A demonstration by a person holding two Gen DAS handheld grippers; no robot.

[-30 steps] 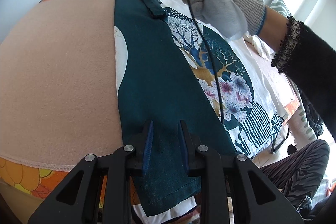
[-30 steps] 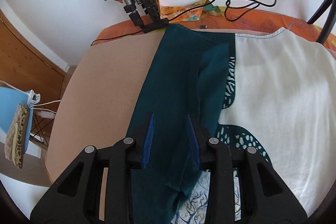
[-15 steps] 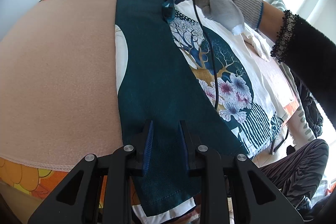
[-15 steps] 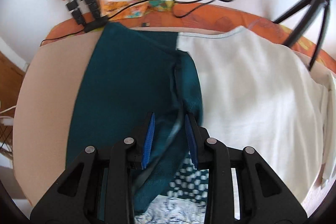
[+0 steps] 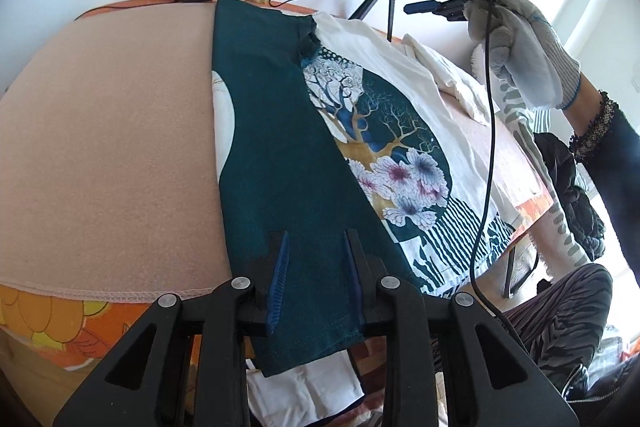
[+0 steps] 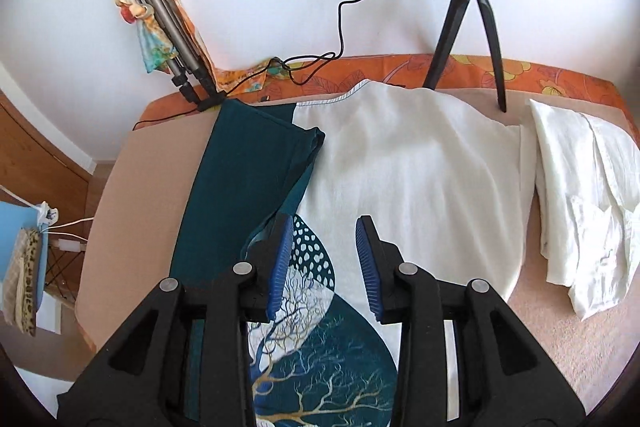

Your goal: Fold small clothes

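Observation:
A white T-shirt with a tree-and-flower print (image 5: 384,131) lies flat on the pink-covered table (image 5: 104,131). Its dark teal side (image 5: 276,131) is folded over the print as a long strip. My left gripper (image 5: 316,255) is open, its fingers astride the near end of the teal strip. My right gripper (image 5: 436,3) is held up in the air in a gloved hand, open and empty, above the far right of the shirt. In the right wrist view that gripper (image 6: 324,251) hovers over the shirt's print (image 6: 320,359), with the teal fold (image 6: 244,187) to its left.
A crumpled white garment (image 6: 584,195) lies on the right of the table. A black tripod with a ring light (image 6: 468,11) stands at the back edge. A folded silver tripod (image 6: 168,23) and cables sit at the back left. The orange floral cloth (image 5: 48,323) edges the table.
My right gripper has let go of the teal fold at the far end, opened and lifted up and to the right. The left gripper has stayed in place.

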